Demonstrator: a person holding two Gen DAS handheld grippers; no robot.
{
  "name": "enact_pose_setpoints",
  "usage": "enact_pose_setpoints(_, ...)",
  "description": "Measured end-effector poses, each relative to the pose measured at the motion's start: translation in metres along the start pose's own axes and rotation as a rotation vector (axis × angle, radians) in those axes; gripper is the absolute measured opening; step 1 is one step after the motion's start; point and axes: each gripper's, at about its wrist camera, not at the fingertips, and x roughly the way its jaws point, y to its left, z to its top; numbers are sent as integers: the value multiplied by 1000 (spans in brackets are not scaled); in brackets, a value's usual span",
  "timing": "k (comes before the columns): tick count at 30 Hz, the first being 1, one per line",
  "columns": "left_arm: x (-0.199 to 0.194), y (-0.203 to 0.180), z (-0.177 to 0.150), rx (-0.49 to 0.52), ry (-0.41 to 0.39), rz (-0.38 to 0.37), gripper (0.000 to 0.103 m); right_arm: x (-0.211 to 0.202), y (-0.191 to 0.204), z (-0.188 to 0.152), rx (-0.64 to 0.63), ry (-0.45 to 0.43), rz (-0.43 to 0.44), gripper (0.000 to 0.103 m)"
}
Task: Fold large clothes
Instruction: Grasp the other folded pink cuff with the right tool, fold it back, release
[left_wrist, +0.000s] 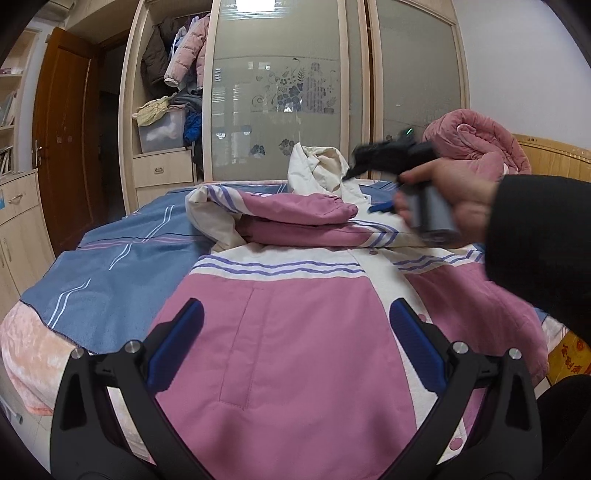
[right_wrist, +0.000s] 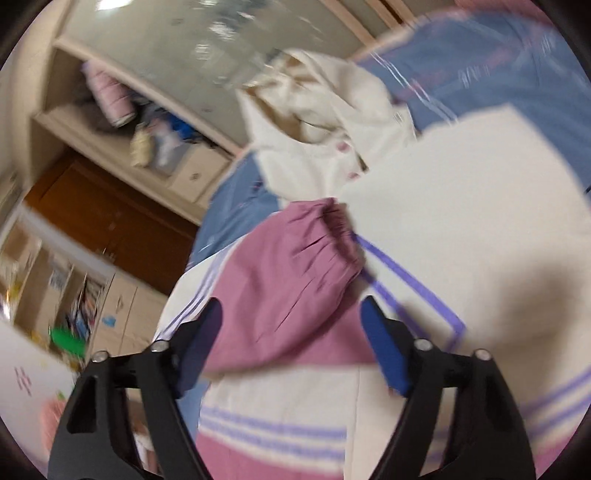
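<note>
Your left wrist view is evenly lit and sharp across the jacket (left_wrist: 295, 332) and bedspread (left_wrist: 110, 266); only the right gripper (left_wrist: 354, 166) and the hand (left_wrist: 447, 199) holding it smear with motion. Ceiling light reflects as a white patch on the frosted wardrobe door (left_wrist: 277, 92). Your right wrist view is blurred throughout, worst at the shelving on the left. Soft shadow falls on the cream fabric at right. Both views bend straight lines and vignette black at the corners.
</note>
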Motion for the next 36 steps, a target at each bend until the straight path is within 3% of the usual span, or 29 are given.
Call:
enact_pose_setpoints(3,-1,6,1,-8,-8,-4,101,30,-13,9,90,36,5,61)
enact_pose_setpoints(4,-2,7,1,-9,-10,-1,101,40,-18,9,127,61,13,50)
enact_pose_setpoints(5,-1,9,1,-11,-9,2,101,49,-20,9,143,80,21,30)
enact_pose_setpoints(8,2,16,3,-39,0,4,101,43,-1,11,43,-3,-2,20)
enact_pose_setpoints(12,3,15,2,-42,2,-2,101,4,22,28,-38,-115,11,17)
enact_pose_setpoints(15,5,12,1,-31,5,-7,101,-52,30,45,-110,-238,-5,17)
enact_pose_setpoints(19,7,11,1,-27,9,-13,101,-125,3,54,-170,-379,-110,17)
enact_pose_setpoints(22,8,9,1,-26,14,-12,101,-142,-41,51,-142,-371,-189,17)
enact_pose_setpoints(25,10,7,0,-17,24,0,101,-124,-86,38,-118,-306,-288,17)
enact_pose_setpoints(28,13,5,-2,-21,50,-2,101,-105,-122,17,-78,-259,-344,23)
enact_pose_setpoints(30,16,4,-4,-20,64,9,101,-106,-130,5,-67,-281,-351,46)
enact_pose_setpoints(32,18,6,-6,-19,79,23,101,-118,-130,-7,-66,-322,-326,75)
enact_pose_setpoints(34,21,9,-6,-28,91,31,101,-134,-123,-17,-87,-358,-357,85)
enact_pose_setpoints(36,22,13,-8,-46,105,38,101,-156,-110,-35,-133,-371,-314,85)
